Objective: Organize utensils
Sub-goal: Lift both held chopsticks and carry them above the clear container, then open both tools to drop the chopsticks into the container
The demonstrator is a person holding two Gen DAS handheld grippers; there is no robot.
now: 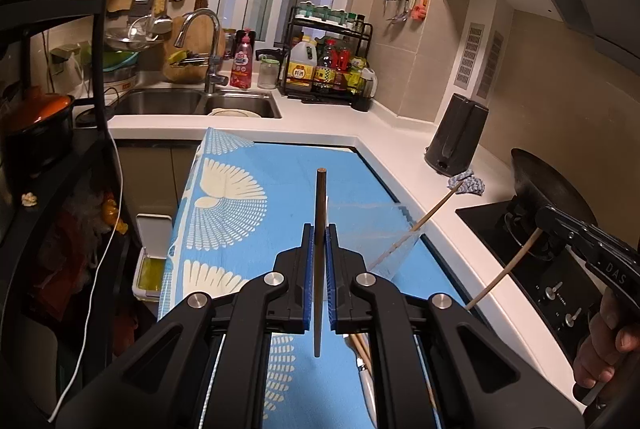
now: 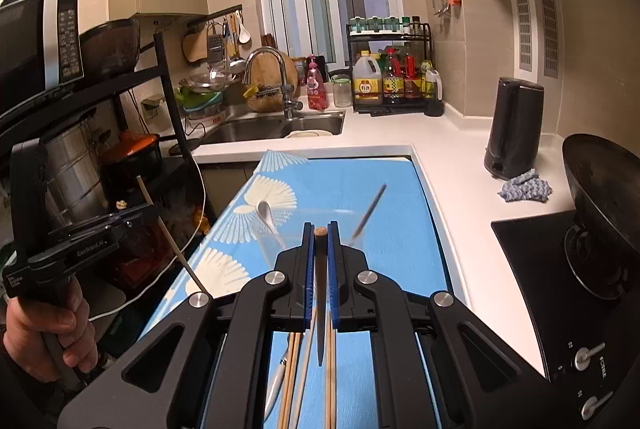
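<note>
My left gripper [image 1: 319, 229] is shut on a wooden chopstick [image 1: 319, 197] that stands upright between the blue pads and looks dark here. My right gripper [image 2: 320, 227] is shut on a second chopstick [image 2: 320, 233], end-on to the camera. Both hang above the blue patterned cloth [image 2: 372, 181]. A clear cup [image 2: 360, 225] stands just beyond, holding a white spoon [image 2: 266, 213] and a leaning dark stick [image 2: 370, 211]. The left wrist view shows the right gripper [image 1: 548, 219] with its pale chopstick [image 1: 504, 273]. Several chopsticks and a white-handled utensil [image 2: 276, 381] lie on the cloth below.
A sink [image 1: 192, 103] with a tap lies past the cloth. On the white counter [image 2: 448, 141] stand a black kettle [image 2: 514, 129], a blue rag [image 2: 526, 185] and a condiment rack [image 2: 390, 69]. A wok [image 2: 600, 181] sits on the hob at right; a black shelf [image 2: 172, 101] stands at left.
</note>
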